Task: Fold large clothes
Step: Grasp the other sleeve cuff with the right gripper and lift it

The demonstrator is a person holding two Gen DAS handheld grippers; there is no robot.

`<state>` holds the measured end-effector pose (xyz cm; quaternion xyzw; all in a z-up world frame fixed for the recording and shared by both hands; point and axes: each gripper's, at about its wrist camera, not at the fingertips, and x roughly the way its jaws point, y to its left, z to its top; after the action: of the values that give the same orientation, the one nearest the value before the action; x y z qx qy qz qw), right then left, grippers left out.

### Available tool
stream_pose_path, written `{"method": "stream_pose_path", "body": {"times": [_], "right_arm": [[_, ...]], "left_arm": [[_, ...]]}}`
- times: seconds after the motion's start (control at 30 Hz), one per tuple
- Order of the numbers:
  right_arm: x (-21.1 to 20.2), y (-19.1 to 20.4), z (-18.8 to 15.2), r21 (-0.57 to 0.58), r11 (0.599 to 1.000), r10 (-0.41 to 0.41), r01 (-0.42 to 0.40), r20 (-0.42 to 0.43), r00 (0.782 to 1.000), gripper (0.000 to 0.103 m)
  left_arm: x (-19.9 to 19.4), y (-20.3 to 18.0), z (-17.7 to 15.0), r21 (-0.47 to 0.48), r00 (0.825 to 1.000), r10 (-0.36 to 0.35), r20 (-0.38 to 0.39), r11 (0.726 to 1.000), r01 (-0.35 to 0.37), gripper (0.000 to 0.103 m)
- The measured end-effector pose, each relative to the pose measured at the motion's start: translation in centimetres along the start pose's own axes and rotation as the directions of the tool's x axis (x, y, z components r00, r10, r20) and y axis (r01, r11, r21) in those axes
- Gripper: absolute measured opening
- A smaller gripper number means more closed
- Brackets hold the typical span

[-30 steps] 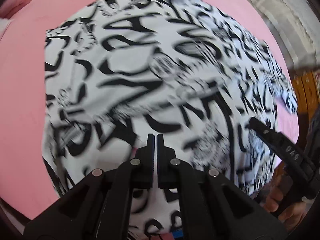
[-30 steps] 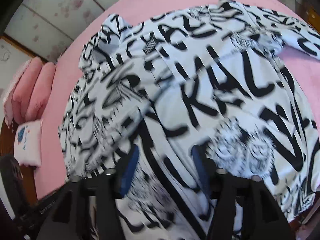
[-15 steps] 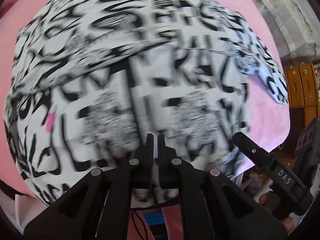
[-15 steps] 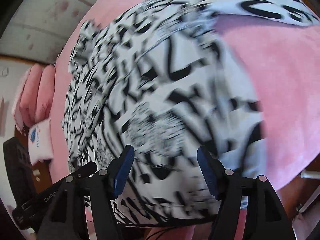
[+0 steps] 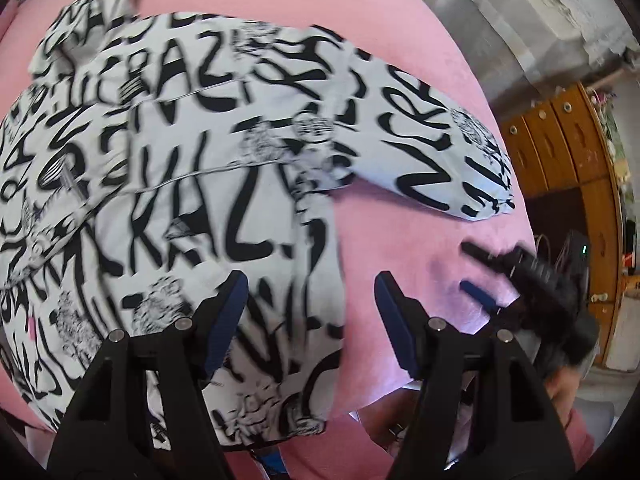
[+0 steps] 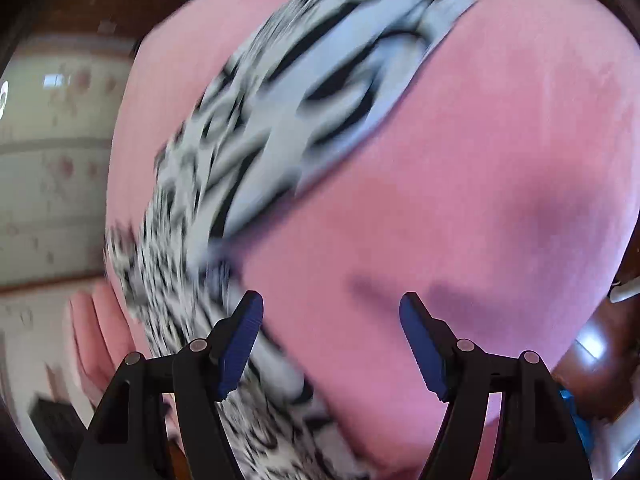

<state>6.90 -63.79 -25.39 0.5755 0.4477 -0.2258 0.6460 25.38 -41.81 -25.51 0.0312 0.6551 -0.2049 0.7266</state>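
Our left gripper (image 5: 310,306) hangs over the black-and-white printed garment (image 5: 180,184), which lies spread on the pink bedspread (image 5: 400,240), one sleeve flung out toward the right; its jaws have just been opening and stand wide, with nothing between them. Our right gripper (image 6: 332,334), also widening and empty, hovers over bare pink beside the garment's edge.

Large white garment (image 5: 192,184) printed all over with black graffiti lettering and sketchy faces. Lying folded over on the pink bed (image 5: 404,240), one sleeve (image 5: 440,148) stretched flat toward the bed's right edge, seams and creases visible.
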Motion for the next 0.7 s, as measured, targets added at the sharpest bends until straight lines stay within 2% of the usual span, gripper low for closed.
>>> {"method": "stream_pose_path", "body": {"times": [0.2, 0.33, 0.43, 0.53, 0.6, 0.7], "right_arm": [[-0.8, -3.8, 7.3, 0.202, 0.977, 0.042, -0.060, 0.093, 0.995, 0.072], [-1.1, -5.6, 10.3, 0.305, 0.946, 0.065, -0.111, 0.158, 0.985, 0.072], [-0.5, -6.1, 12.2, 0.349, 0.927, 0.079, -0.134, 0.168, 0.983, 0.072], [-0.3, -5.9, 14.4, 0.336, 0.932, 0.083, -0.136, 0.169, 0.982, 0.071], [-0.5, -5.4, 16.1, 0.309, 0.941, 0.075, -0.135, 0.199, 0.977, 0.065], [-0.3, -4.1, 17.4, 0.312, 0.943, 0.054, -0.118, 0.206, 0.977, 0.048]], "left_arm": [[2.1, -1.6, 1.0, -0.002, 0.999, 0.019, -0.045, 1.000, -0.019, 0.062], [2.7, -1.4, 1.4, -0.017, 0.998, 0.031, -0.060, 0.999, -0.032, 0.062], [2.9, -1.2, 1.8, -0.028, 0.997, 0.056, -0.058, 0.998, -0.058, 0.063], [3.5, -0.7, 2.3, -0.063, 0.995, 0.063, -0.074, 0.996, -0.068, 0.063], [4.0, -0.4, 2.5, -0.083, 0.994, 0.060, -0.087, 0.994, -0.067, 0.063], [4.2, -0.3, 2.7, -0.097, 0.995, 0.054, -0.082, 0.993, -0.062, 0.063]]}}
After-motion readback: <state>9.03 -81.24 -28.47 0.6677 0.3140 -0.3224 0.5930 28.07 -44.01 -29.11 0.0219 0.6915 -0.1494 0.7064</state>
